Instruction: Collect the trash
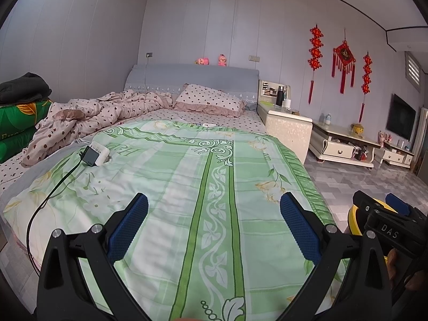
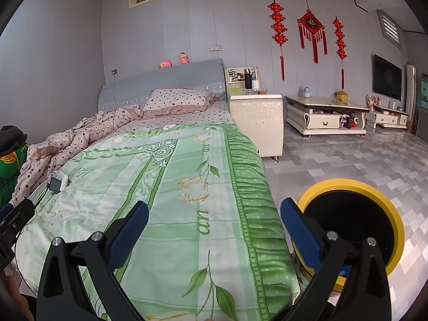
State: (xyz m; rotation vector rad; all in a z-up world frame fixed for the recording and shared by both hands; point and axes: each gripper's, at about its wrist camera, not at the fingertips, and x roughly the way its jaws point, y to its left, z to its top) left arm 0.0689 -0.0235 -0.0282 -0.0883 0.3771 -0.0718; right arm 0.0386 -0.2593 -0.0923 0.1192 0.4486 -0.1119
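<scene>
Green quilt (image 1: 187, 187) below — both grippers' jaws wide, apparently empty.

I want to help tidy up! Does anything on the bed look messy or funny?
Yes. The polka-dot quilt is bunched up in a crumpled heap along the far left side of the bed instead of spread flat. A small dark charger and its cable also lie loose on the green blanket.
</scene>
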